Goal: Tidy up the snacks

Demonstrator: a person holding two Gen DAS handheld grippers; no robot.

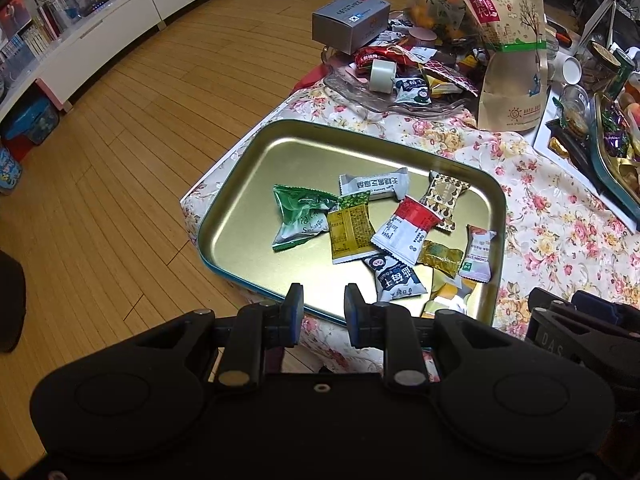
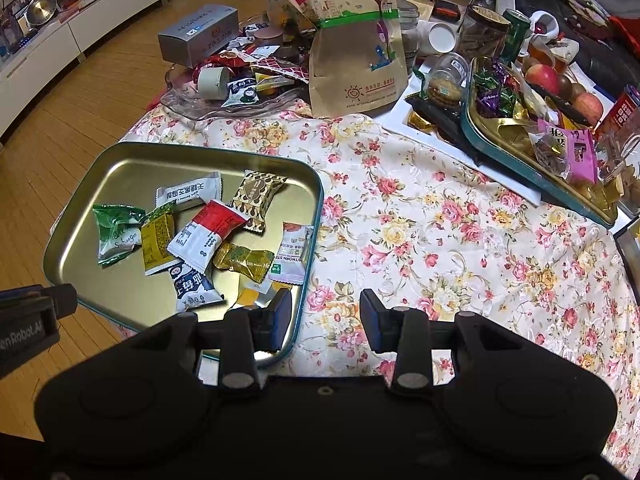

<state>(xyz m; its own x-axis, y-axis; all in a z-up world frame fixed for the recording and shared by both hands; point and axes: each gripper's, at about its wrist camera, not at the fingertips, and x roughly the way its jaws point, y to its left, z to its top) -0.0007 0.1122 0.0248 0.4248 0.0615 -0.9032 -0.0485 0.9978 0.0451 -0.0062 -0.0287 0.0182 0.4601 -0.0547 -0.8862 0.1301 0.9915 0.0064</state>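
Both grippers, left point(image 1: 320, 304) and right point(image 2: 326, 312), hovering released, empty, over gold rectangular metal tin point(image 1: 240, 216) holding wrapped snacks point(image 1: 404, 228).

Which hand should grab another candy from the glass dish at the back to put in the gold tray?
Probably the left. The left gripper is open and empty over the gold tray, and the glass dish lies straight beyond it. The right gripper, also open and empty, hangs over the flowered cloth, further aside.
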